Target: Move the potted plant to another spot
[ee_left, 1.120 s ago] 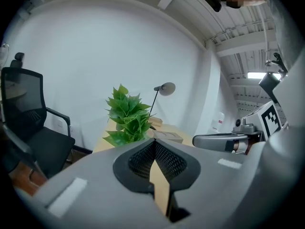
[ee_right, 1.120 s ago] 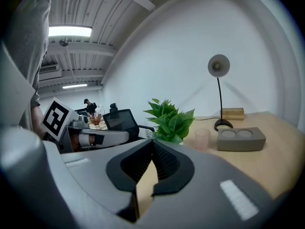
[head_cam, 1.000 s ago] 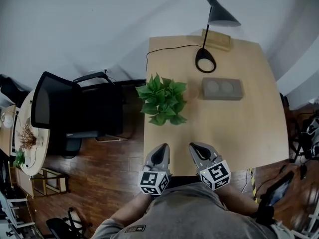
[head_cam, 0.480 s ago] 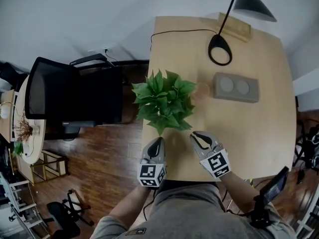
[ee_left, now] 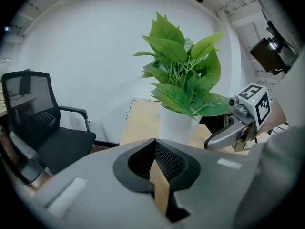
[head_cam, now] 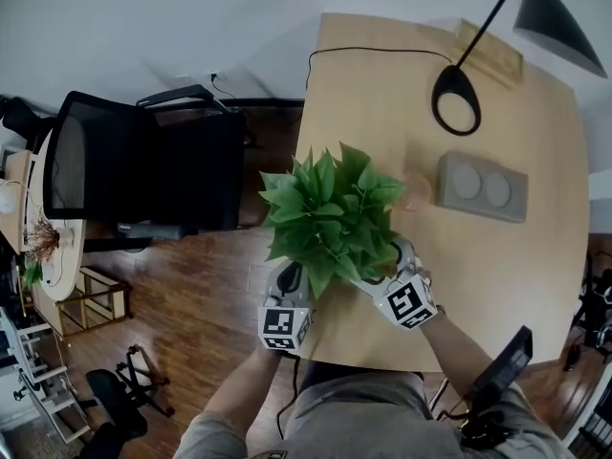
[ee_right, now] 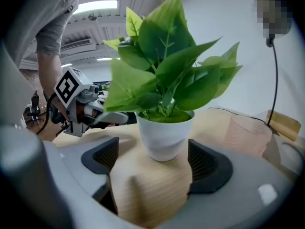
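Two claws at the potted plant [head_cam: 330,218] on the near left part of the table [head_cam: 497,256].

Nearest, the left claw [ee_left: 155,142] has its jaws together with nothing between them and sits just left of the white pot [ee_right: 164,132]. The right claw [ee_right: 153,147] has just been opening; its jaws stand apart with the pot between them, not clamped on it. The plant stands upright close to the table's left edge. Just beyond it on the right is a pinkish clear cup [head_cam: 416,189], then a grey block [head_cam: 481,186] with two round dents, and farther off a black lamp [head_cam: 456,100]. A black office chair [head_cam: 143,165] stands left of the table.
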A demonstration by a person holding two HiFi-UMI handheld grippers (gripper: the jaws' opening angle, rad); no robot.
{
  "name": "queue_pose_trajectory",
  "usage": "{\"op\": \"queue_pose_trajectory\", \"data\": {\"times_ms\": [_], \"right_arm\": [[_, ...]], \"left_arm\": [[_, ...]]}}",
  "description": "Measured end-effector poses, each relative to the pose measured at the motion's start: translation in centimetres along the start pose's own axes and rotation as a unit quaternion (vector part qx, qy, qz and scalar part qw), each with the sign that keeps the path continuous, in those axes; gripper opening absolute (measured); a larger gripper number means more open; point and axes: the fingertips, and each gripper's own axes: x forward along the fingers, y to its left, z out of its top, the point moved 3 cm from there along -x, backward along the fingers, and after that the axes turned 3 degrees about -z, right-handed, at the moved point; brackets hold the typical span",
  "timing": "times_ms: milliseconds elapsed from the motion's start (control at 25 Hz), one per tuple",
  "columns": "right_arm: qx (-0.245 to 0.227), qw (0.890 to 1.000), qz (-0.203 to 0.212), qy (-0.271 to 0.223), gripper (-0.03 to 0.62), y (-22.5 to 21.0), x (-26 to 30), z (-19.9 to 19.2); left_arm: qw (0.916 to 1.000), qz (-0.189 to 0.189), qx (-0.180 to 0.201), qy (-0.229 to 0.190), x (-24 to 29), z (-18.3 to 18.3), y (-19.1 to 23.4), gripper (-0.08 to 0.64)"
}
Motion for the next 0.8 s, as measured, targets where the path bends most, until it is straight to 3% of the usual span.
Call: {"op": "queue_pose_trajectory", "data": {"times_ms": [440, 720, 800], "right_arm": [[-0.012, 0.999, 0.021, -0.046, 0.571, -0.9, 4.2, 1.5], [-0.025, 0.998, -0.002, -0.065, 0.571, -1.3, 5.0, 1.8], [-0.025, 0.997, -0.004, -0.067, 0.532, -1.6, 4.9, 1.7]], "left_arm": [[0.9999, -0.008, 0.007, -0.006, 2.2, 0.9, 1.1, -0.006], [0.9992, -0.030, 0.024, -0.010, 2.7, 1.6, 0.0, -0.006], [0.9989, -0.034, 0.028, -0.011, 2.8, 1.7, -0.3, -0.006]]}}
